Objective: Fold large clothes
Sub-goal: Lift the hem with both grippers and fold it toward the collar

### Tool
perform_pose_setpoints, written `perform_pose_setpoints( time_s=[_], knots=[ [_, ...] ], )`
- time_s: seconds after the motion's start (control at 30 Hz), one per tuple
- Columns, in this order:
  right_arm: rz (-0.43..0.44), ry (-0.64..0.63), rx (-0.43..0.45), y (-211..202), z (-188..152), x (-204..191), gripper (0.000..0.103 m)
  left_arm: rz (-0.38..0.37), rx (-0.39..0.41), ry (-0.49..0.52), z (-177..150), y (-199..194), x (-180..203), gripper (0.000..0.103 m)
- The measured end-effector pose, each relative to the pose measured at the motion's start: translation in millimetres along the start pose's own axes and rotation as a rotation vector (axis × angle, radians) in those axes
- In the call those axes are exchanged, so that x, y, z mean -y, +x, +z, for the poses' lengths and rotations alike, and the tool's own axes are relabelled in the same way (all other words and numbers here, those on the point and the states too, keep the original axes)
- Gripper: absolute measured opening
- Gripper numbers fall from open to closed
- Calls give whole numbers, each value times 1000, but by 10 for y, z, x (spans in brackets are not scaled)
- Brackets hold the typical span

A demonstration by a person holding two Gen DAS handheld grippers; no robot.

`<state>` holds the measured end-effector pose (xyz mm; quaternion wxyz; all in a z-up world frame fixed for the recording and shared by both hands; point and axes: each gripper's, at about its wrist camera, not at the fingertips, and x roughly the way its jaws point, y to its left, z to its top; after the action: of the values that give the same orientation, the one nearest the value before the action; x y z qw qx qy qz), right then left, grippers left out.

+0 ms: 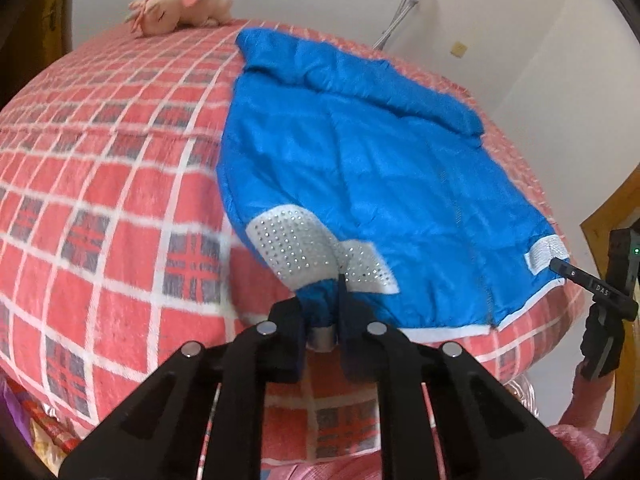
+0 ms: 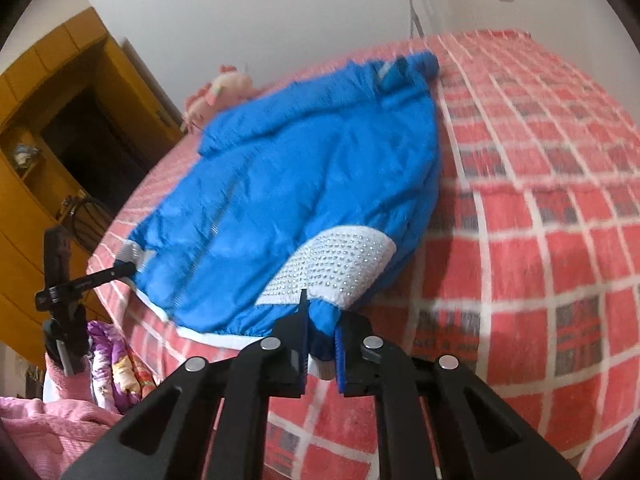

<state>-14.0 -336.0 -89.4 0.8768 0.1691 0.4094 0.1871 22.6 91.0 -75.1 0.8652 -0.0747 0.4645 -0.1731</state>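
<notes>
A blue padded jacket [image 1: 360,168] lies spread on a bed with a red checked cover [image 1: 100,200], its hem along the near edge. It has white studded patches [image 1: 288,240] near the hem. My left gripper [image 1: 320,296] is shut on a bunched corner of the blue hem fabric at the bed's front edge. In the right wrist view my right gripper [image 2: 324,308] is shut on the other lower corner of the jacket [image 2: 300,168], just below a studded patch [image 2: 340,264]. Each view also shows the other gripper at the far hem corner: the right gripper [image 1: 558,266] and the left gripper [image 2: 128,269].
A pink plush toy [image 1: 184,4] lies at the head of the bed by the white wall. A wooden wardrobe [image 2: 60,120] stands beside the bed. Pink and patterned bedding [image 2: 116,368] is piled below the near edge. A metal stand [image 1: 408,4] leans on the wall.
</notes>
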Motion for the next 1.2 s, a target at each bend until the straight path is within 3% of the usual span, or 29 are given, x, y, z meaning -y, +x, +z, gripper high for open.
perform_pose_setpoints(
  time_s=[0.37, 0.67, 0.93, 1.2],
  knots=[
    [77, -31, 109, -298, 621, -122, 9, -74, 144, 39, 495, -295, 197, 8],
    [114, -3, 124, -232, 1502, -22, 9, -106, 225, 16, 1312, -309, 114, 8],
    [102, 68, 85, 206, 2295, 178, 9, -95, 237, 7, 2101, 92, -70, 9],
    [59, 114, 32, 866, 2842, 429, 9, -70, 175, -44, 2664, 743, -373, 9]
  ],
)
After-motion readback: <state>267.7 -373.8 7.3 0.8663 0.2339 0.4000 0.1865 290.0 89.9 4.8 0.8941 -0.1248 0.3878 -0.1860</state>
